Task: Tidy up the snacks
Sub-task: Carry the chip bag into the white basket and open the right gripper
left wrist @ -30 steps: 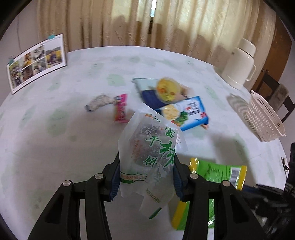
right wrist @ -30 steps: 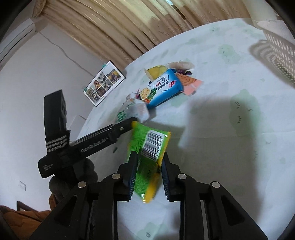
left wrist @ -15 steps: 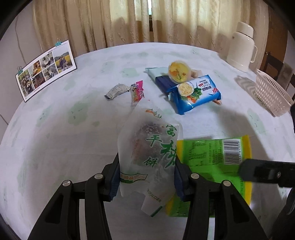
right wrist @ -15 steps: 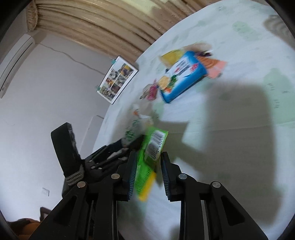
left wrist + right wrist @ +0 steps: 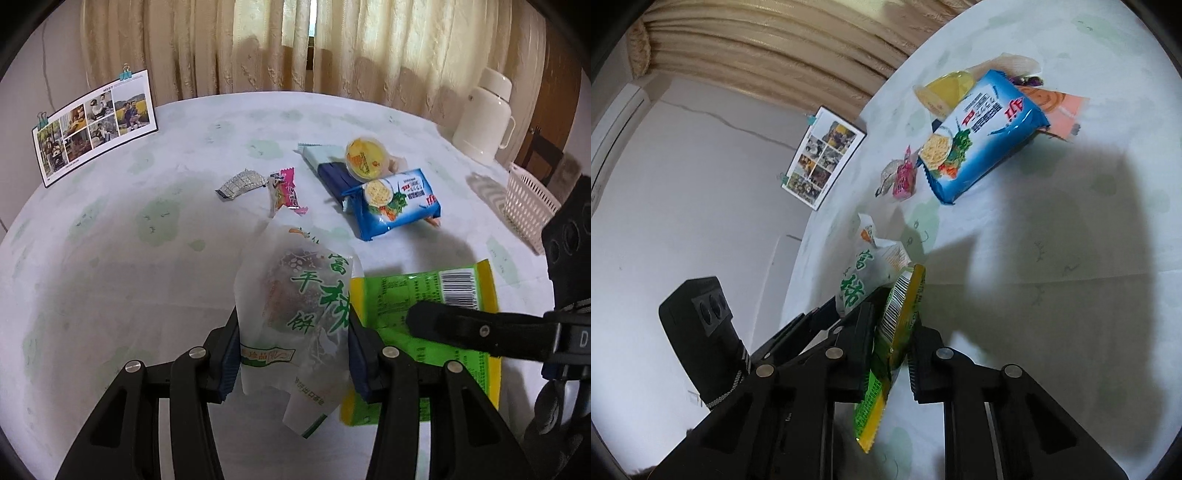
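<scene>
Left tool (image 5: 293, 356) is angled steeply down at the worktop (image 5: 110, 258) and has its two blue pads clamped on the sides of a white pastry bag (image 5: 295, 317) with green lettering; the bag stands upright between the fingers, its top poking up past the tips and the bottom flap hanging below them.

Right tool (image 5: 892, 345) is rolled over to one side and points more shallowly. It comes in from the right of the left tool, so close that its black finger lies across the left wrist view. Its jaws are squeezed nearly together on a green and yellow snack packet (image 5: 895, 332), gripped edge-on with the barcode end sticking out ahead of the tips. That packet sits just right of the pastry bag, right up against it as far as I can see.

Out ahead of both tools: a blue noodle pack (image 5: 393, 201), a yellow jelly cup (image 5: 365, 158) on a dark blue packet, plus a pink candy (image 5: 286, 190) and a silver wrapper (image 5: 242, 182) a bit to the left. A white basket (image 5: 528, 206) is far off to the right of the left tool, near the worktop edge
</scene>
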`<state>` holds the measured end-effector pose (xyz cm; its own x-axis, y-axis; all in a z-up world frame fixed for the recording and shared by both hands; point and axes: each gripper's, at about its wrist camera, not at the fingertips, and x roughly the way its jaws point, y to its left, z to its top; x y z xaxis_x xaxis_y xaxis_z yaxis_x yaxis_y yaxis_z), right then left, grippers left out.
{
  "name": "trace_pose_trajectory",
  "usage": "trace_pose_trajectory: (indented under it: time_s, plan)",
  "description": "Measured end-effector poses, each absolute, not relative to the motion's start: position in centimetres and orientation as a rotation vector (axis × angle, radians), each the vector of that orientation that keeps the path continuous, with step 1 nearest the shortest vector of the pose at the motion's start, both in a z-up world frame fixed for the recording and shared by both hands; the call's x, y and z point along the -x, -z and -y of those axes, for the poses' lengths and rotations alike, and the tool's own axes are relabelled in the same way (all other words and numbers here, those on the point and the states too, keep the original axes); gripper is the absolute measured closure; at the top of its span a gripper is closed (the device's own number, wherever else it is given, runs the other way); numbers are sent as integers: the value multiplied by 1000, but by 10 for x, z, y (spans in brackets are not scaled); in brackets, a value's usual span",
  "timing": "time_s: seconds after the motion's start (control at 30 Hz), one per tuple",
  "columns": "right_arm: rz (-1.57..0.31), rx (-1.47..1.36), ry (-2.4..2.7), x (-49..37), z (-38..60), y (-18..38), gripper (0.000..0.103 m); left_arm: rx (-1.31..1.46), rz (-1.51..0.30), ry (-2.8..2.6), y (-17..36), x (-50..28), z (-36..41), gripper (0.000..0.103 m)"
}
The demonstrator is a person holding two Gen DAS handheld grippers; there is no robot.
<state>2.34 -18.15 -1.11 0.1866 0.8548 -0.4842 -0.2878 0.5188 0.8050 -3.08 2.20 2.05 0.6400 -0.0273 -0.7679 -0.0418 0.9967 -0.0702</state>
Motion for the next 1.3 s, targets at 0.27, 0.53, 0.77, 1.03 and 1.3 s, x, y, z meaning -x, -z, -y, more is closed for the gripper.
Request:
trace_pose_trajectory:
  time_s: [0.27, 0.53, 0.77, 1.03, 1.3]
  plan:
    - [-967, -640, -840, -18, 218, -13, 89, 86, -826, -19, -39, 29, -20, 57]
    - [-777, -700, -763, -15, 284, -51, 89, 47, -688, 21, -85, 26, 6, 58]
    - [-590, -726, -616, -15, 351, -89, 89, 26, -698, 21, -87, 17, 16, 57]
    - [-426, -708, -356, -20, 433, -118, 88, 97, -816, -18, -56, 6, -7, 22]
    - [-382, -544, -76, -31, 447, -110, 54, 69, -933, -44, -20, 5, -13, 20]
